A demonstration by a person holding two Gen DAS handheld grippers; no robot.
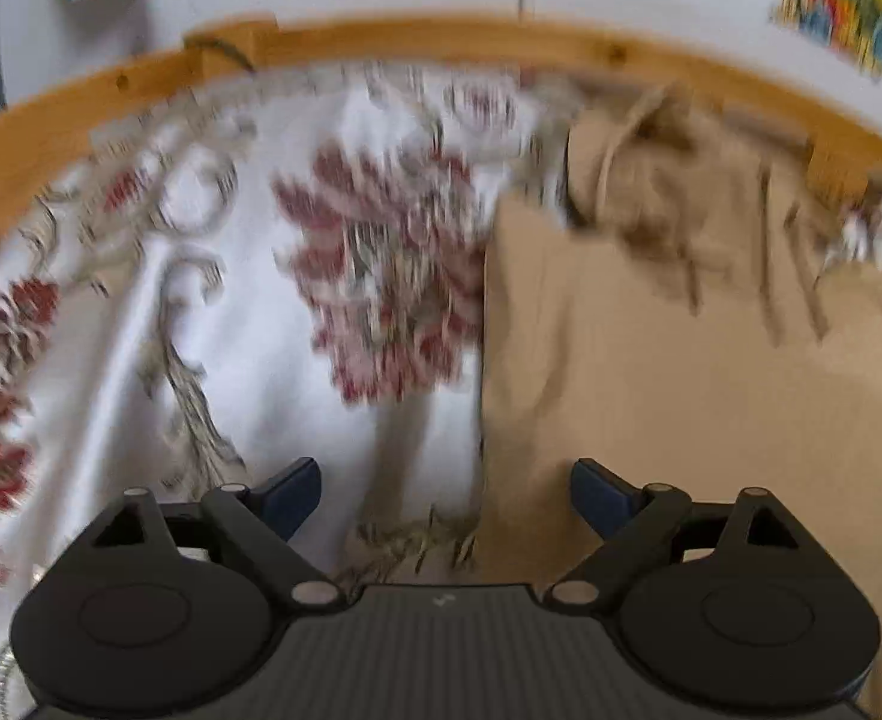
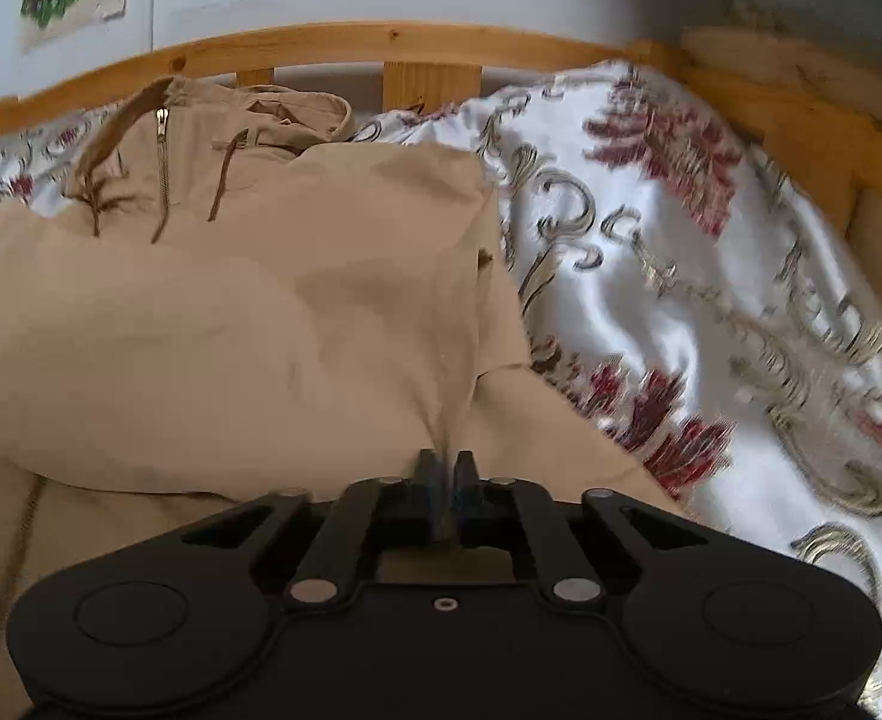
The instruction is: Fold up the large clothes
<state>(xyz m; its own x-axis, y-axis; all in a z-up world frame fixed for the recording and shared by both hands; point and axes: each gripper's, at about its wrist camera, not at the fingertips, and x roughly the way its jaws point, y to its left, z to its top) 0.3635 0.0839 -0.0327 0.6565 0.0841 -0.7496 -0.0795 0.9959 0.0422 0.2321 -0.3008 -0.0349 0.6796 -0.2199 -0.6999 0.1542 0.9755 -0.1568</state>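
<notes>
A beige hooded jacket [image 2: 231, 312] with a zip and drawstrings lies on a bed, its hood toward the wooden headboard. My right gripper [image 2: 448, 468] is shut on a pinched fold of the jacket's fabric, which is pulled up taut from its right side. In the left wrist view, which is motion-blurred, the jacket [image 1: 681, 372] fills the right half. My left gripper [image 1: 446, 495] is open and empty above the jacket's left edge, where it meets the bedspread.
A white satin bedspread [image 1: 249, 360] with red and grey floral print covers the bed, also to the right of the jacket [image 2: 711, 300]. A wooden bed rail [image 2: 351, 48] runs along the back and the right side [image 2: 801, 114]. Posters hang on the white wall behind.
</notes>
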